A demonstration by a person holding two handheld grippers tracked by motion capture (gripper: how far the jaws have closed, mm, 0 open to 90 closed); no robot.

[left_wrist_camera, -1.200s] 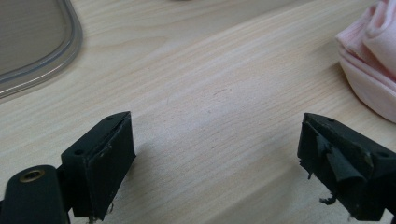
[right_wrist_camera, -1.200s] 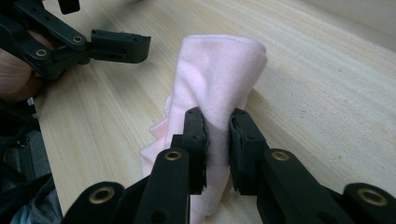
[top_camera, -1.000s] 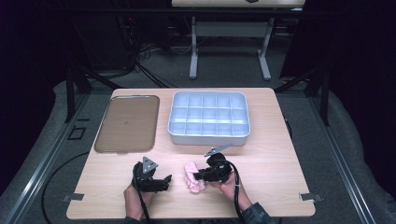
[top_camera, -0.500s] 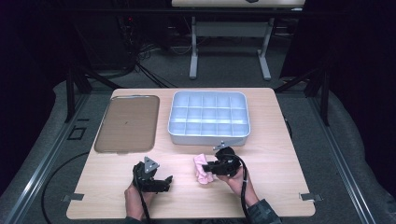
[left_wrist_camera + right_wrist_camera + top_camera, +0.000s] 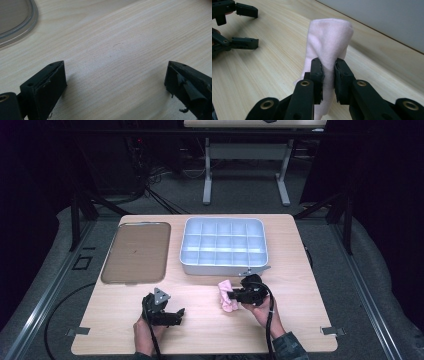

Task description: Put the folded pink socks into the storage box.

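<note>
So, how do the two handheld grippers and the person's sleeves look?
Both the left gripper and the right gripper are black, each with two flat jaws and a trailing black cable. The left one carries a grey three-cornered plate. The right forearm wears a dark patterned sleeve.

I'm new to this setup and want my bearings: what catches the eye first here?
A rolled pink cloth, pinched between the right gripper's jaws, near the table's front edge. Behind it sits a pale compartment tray, with a flat brown tray to its left. The left gripper rests open on bare wood.
</note>
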